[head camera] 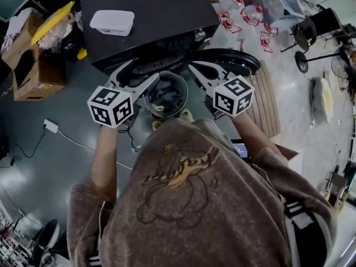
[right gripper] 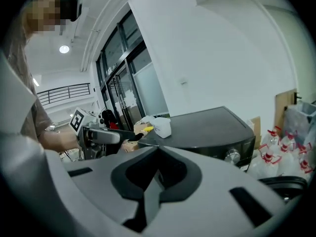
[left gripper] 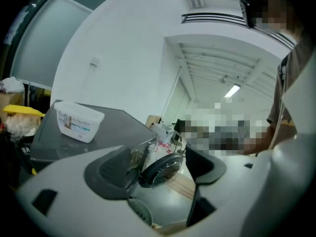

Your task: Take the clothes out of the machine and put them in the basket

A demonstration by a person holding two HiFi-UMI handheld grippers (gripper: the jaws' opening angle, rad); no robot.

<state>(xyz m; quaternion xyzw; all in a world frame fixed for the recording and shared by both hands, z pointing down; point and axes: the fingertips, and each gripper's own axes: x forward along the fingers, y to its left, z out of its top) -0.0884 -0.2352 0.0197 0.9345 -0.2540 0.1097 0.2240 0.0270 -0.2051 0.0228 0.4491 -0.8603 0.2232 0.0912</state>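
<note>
Left gripper (head camera: pixel 142 74) was released, jaws apart with nothing between them. Right gripper (head camera: pixel 196 70) was clenched shut and empty. Both hung before the black washing machine (head camera: pixel 150 15), its door (head camera: pixel 233 57) open, flanking the round basket (head camera: pixel 181 88) below, which held dark clothes (head camera: pixel 162 98).

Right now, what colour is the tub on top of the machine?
The tub is white, with a label on its side; clearest in the left gripper view.

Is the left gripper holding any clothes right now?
No: the left gripper is open, its jaws apart with nothing between them.
</note>
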